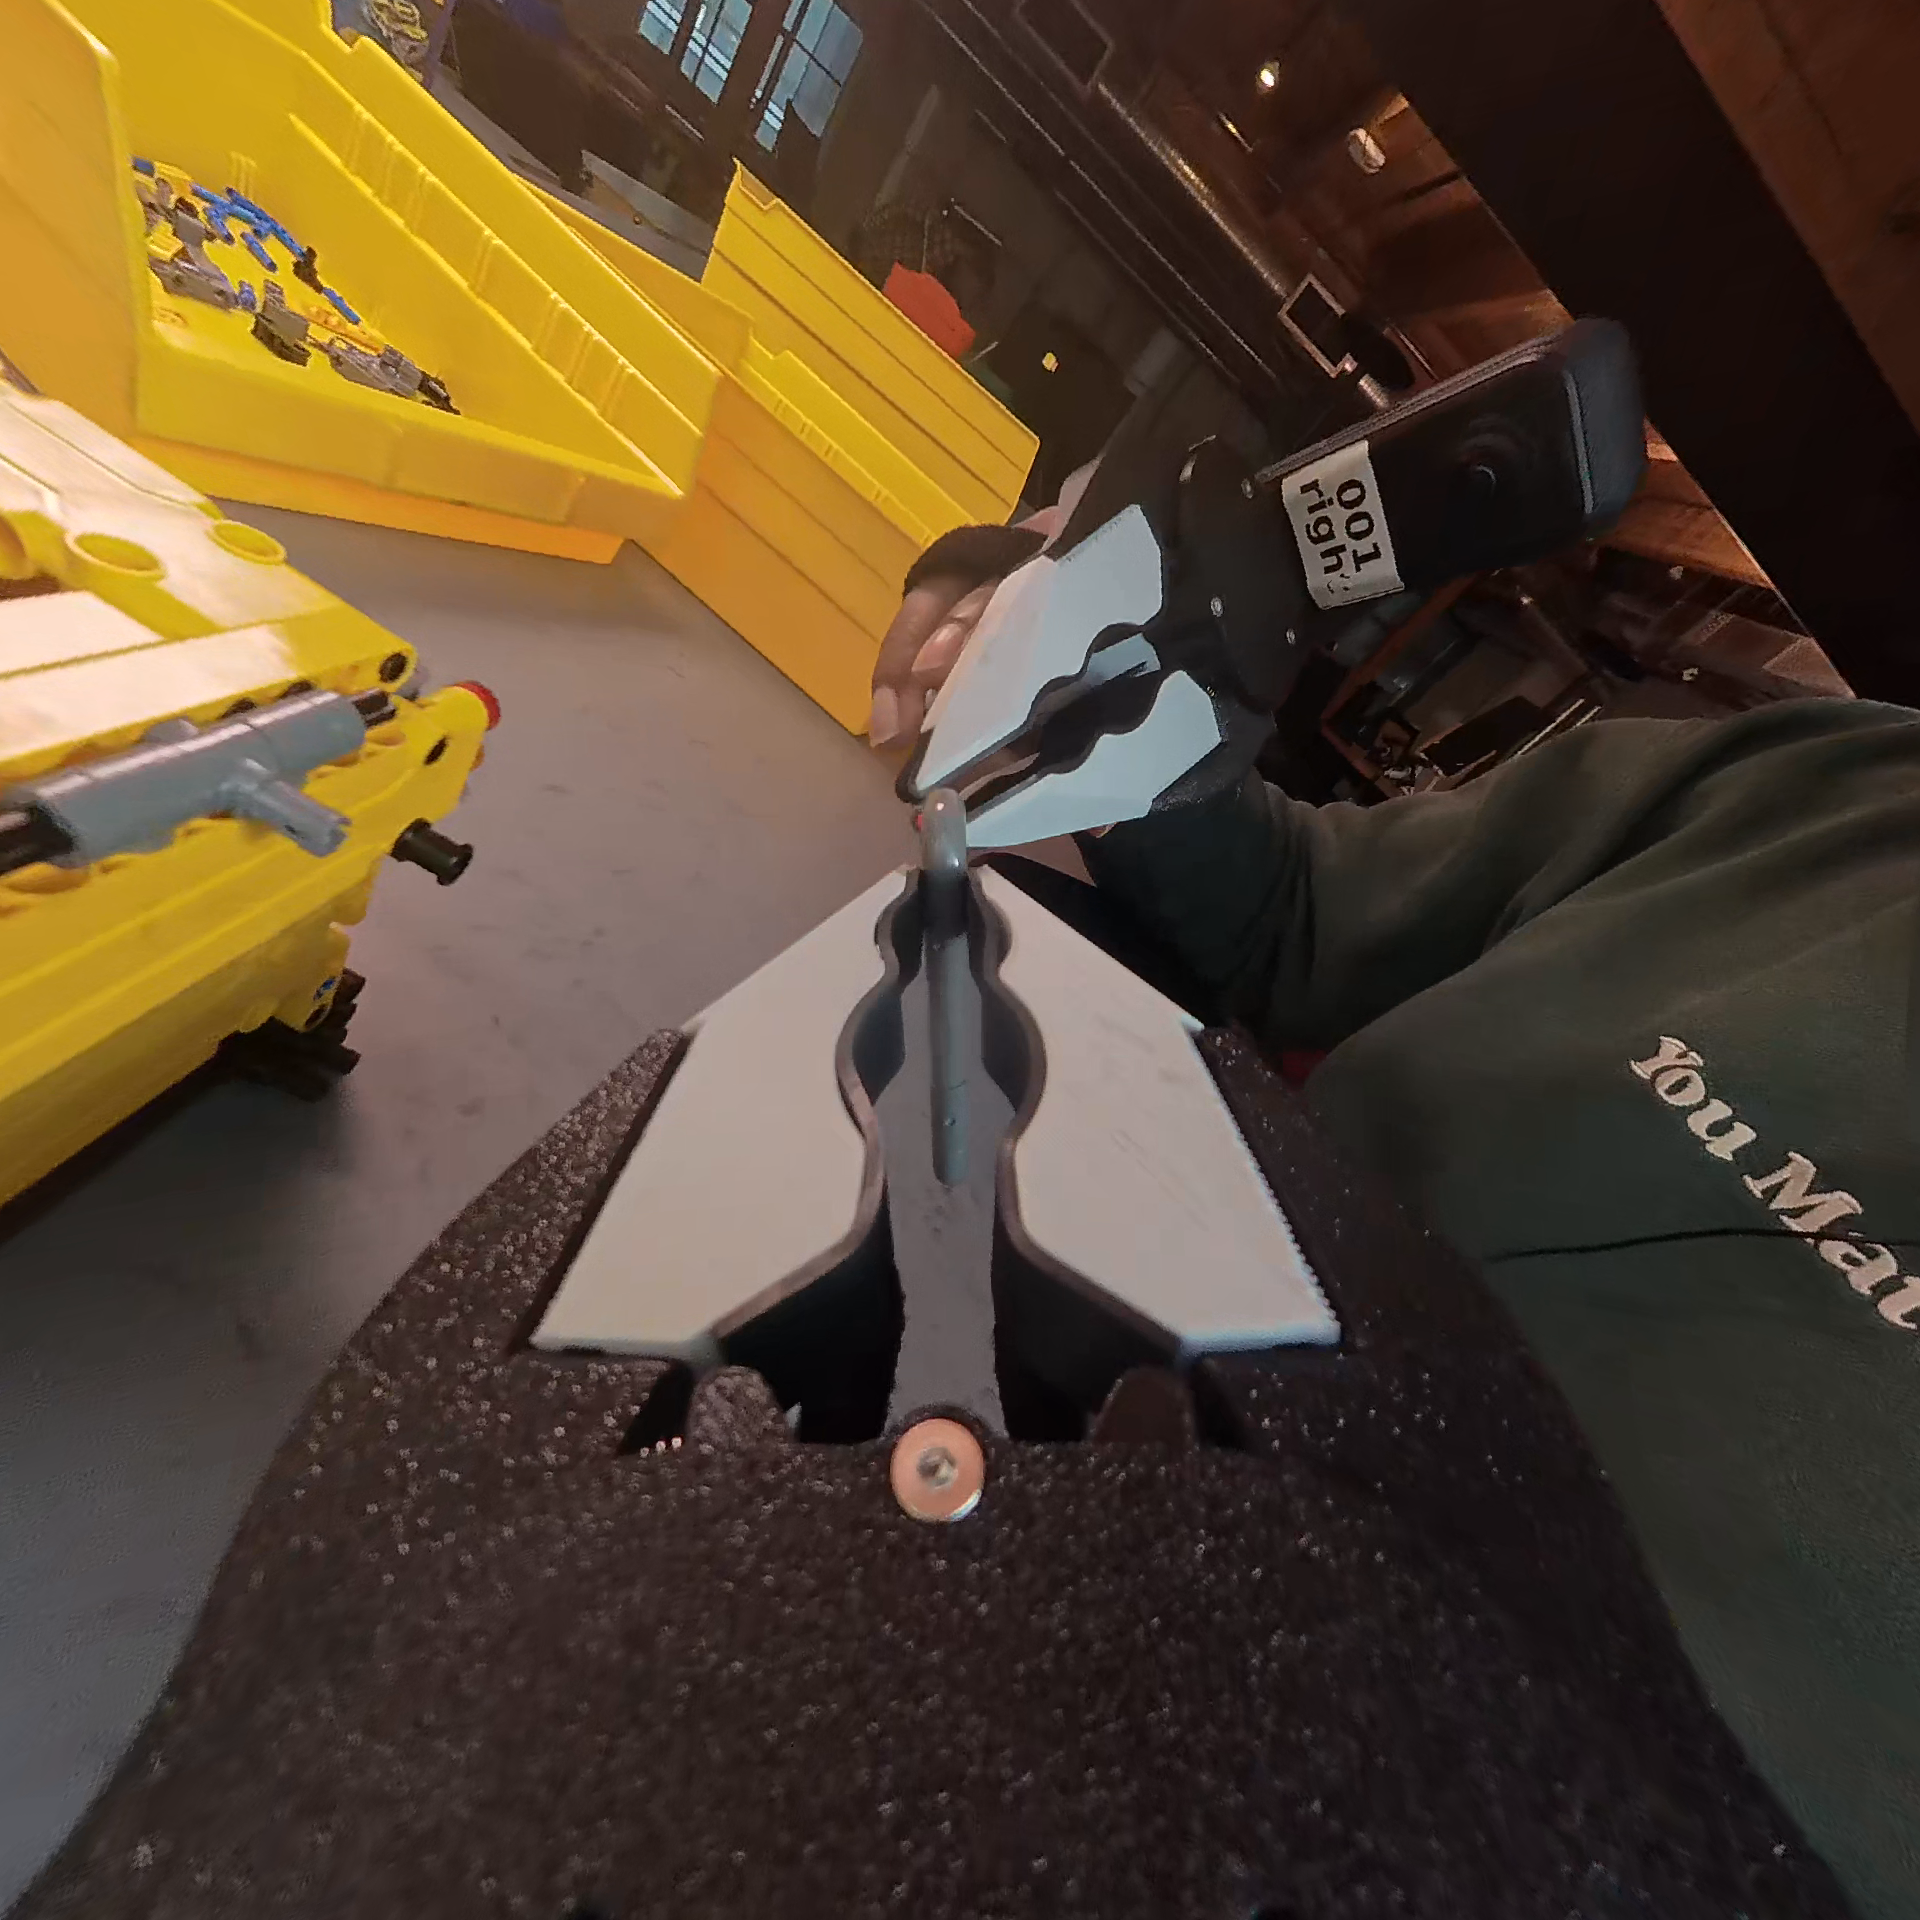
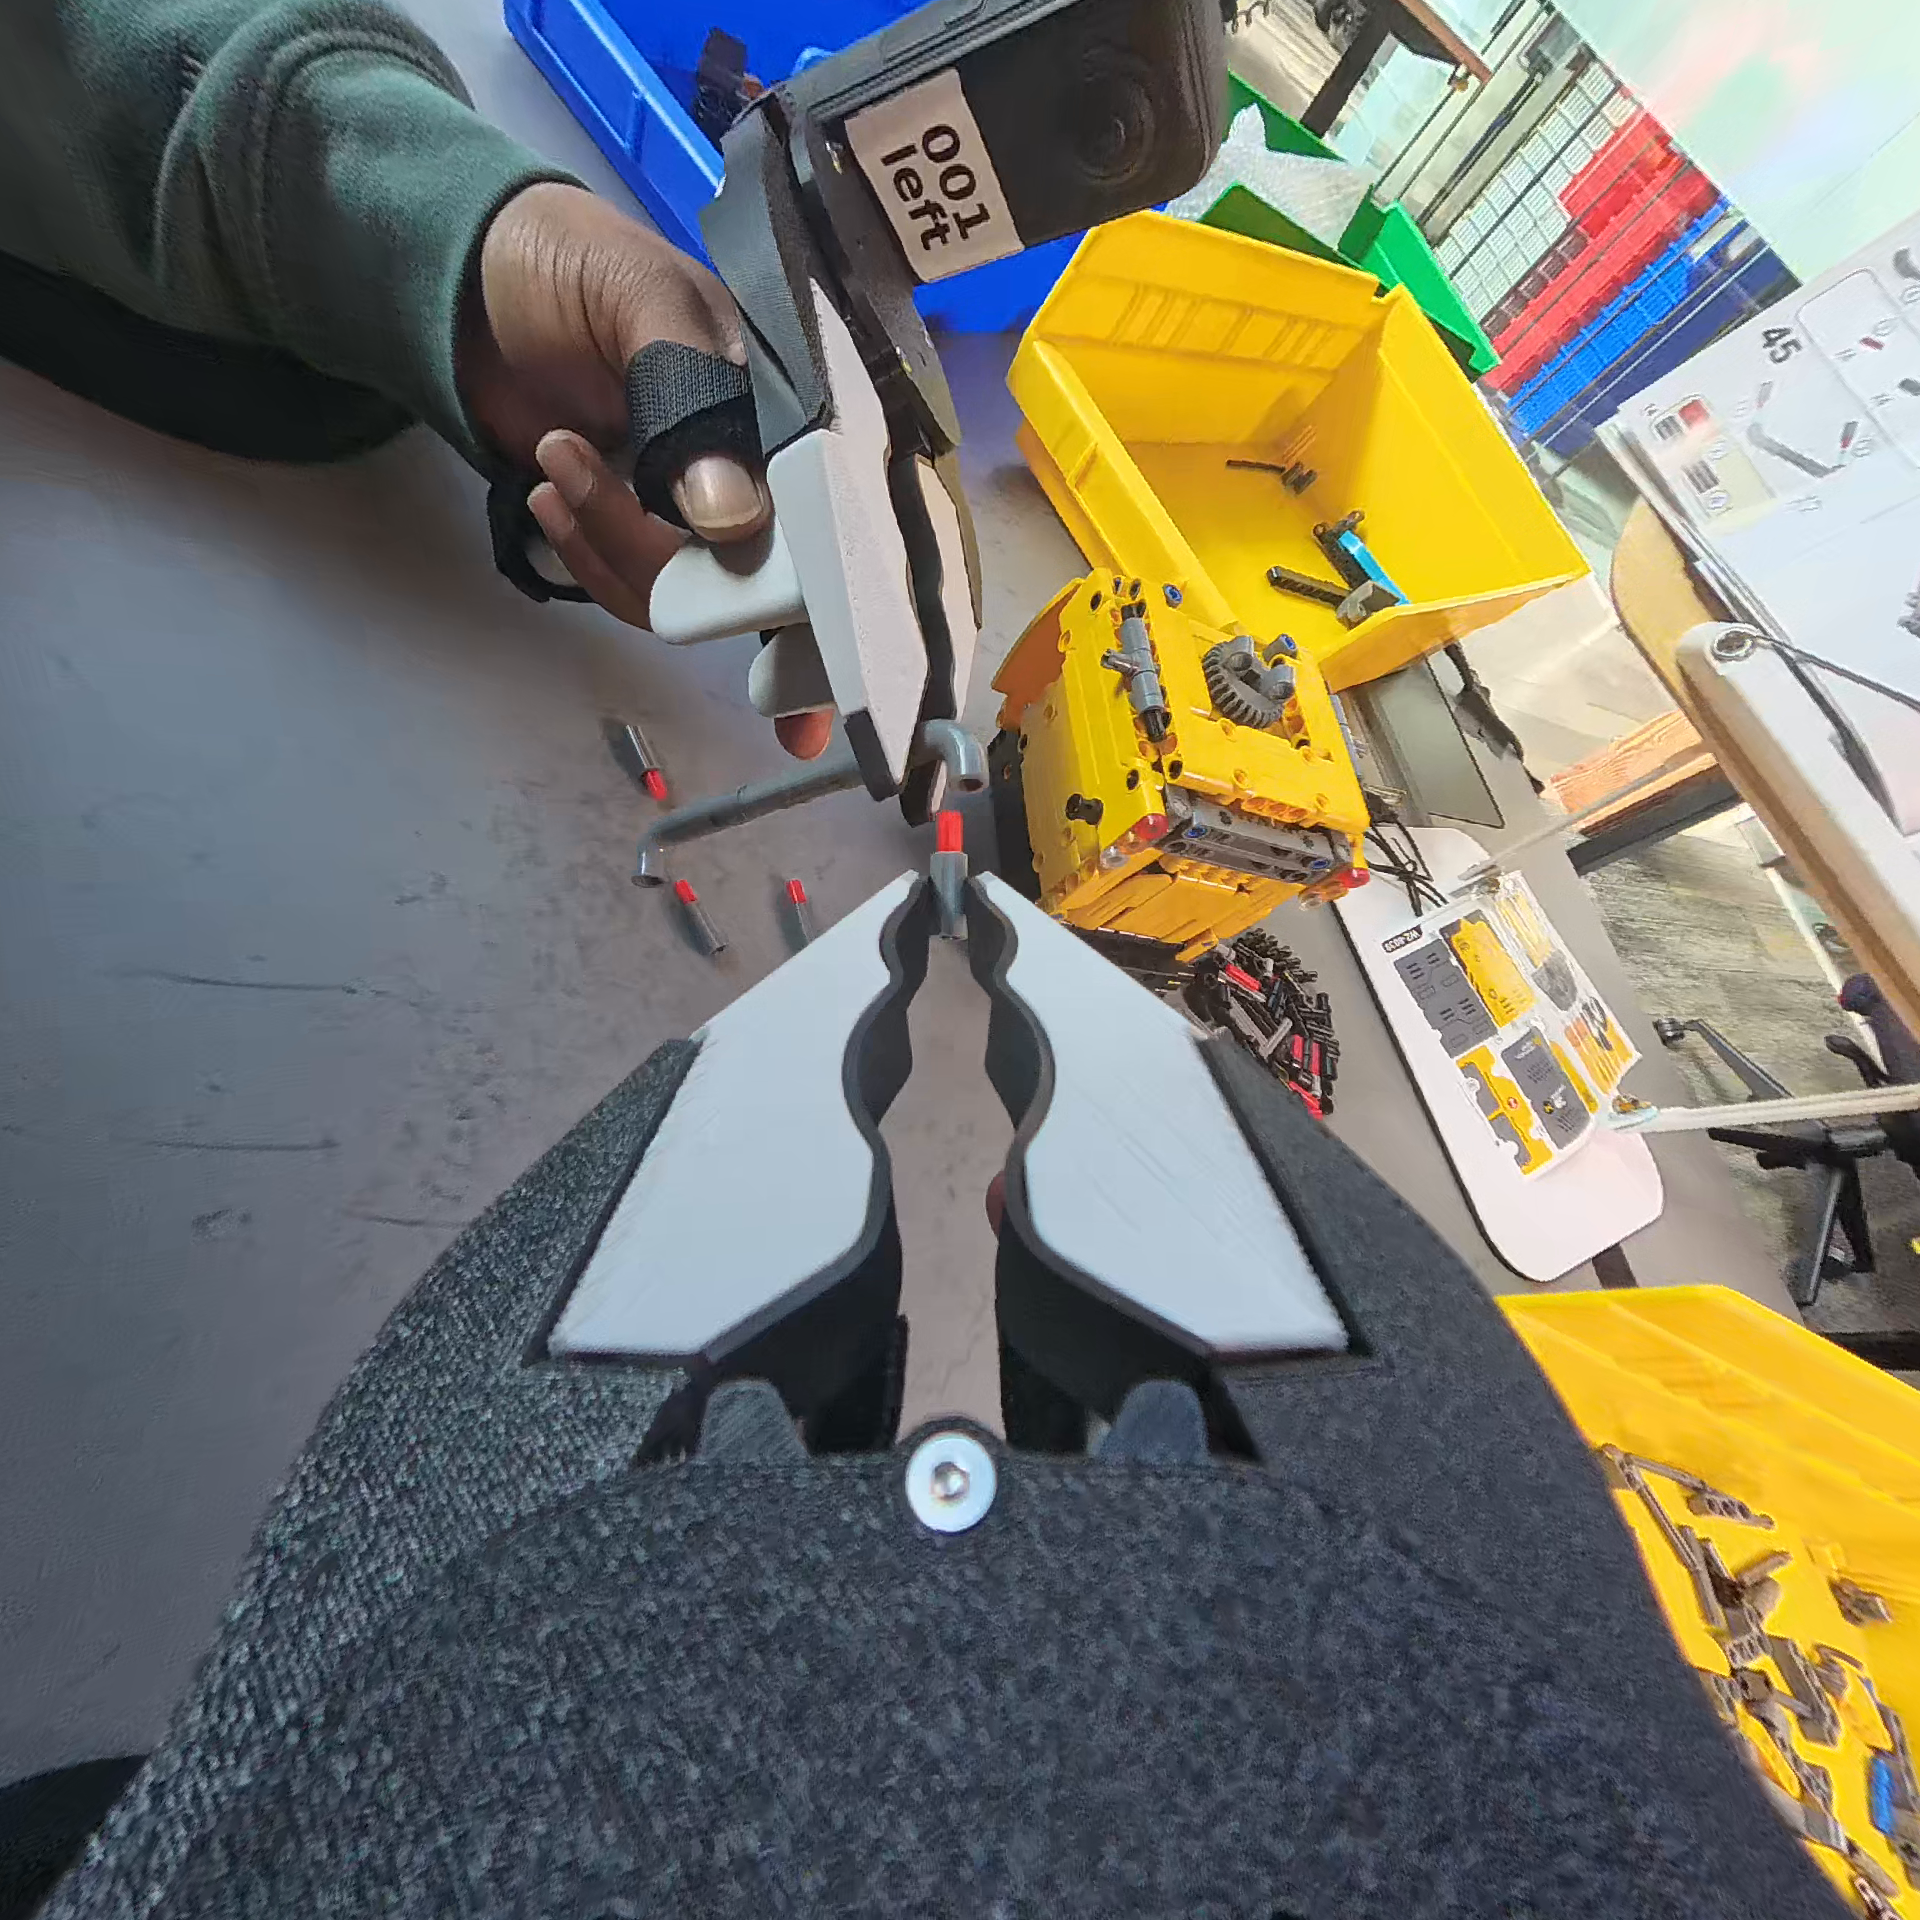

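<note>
My left gripper [image 1: 940, 883] is shut on a thin grey bent tube [image 1: 948, 1018] that runs lengthwise between its jaws, with the curved end sticking out past the tips. My right gripper [image 2: 948, 896] is shut on a small grey pin with a red tip [image 2: 948, 847]. The red tip points at the tube's open curved end [image 2: 958, 750], just short of it. In the right wrist view the left gripper [image 2: 906, 784] hangs from above, and the tube's long part [image 2: 758, 798] trails left to an elbow. In the left wrist view the right gripper [image 1: 935, 802] meets the tube's end.
A yellow brick-built model [image 2: 1174, 748] stands just beyond the grippers on the grey table [image 2: 260, 987]. Three loose red-tipped pins [image 2: 696, 916] and a pile of black pins [image 2: 1268, 1018] lie nearby. Yellow bins [image 2: 1299, 416] with parts, a blue bin [image 2: 623, 94] and instruction sheets [image 2: 1507, 1039] surround them.
</note>
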`<action>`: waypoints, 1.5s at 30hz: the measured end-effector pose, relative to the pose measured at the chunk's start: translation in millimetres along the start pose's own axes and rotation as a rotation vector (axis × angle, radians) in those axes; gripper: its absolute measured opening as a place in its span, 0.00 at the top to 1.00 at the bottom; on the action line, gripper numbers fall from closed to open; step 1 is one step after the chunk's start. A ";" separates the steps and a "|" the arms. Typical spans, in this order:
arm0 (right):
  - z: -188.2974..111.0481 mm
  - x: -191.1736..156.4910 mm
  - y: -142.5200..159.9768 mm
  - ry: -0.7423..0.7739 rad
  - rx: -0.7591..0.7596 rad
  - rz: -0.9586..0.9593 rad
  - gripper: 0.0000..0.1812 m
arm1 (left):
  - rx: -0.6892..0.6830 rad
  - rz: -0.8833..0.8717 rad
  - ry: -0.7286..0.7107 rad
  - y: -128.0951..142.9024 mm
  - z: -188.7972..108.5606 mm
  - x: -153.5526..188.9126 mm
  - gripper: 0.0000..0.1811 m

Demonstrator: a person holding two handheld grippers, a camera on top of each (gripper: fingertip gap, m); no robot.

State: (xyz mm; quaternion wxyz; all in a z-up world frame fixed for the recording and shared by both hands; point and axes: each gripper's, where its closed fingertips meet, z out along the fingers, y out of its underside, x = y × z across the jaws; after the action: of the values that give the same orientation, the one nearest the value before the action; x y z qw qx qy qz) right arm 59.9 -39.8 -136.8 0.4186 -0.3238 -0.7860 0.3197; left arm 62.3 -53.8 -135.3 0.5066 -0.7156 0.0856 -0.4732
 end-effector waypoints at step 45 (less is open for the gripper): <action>-17.7 -53.1 11.9 -0.270 -0.064 0.116 0.97 | -0.368 0.369 -0.108 50.5 19.4 21.1 0.97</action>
State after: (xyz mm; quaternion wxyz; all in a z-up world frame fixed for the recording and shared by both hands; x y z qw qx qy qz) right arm 101.4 -70.0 -162.1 0.2796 -0.3360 -0.8248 0.3587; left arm 106.4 -77.8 -164.3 0.4493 -0.7922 0.2721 -0.3107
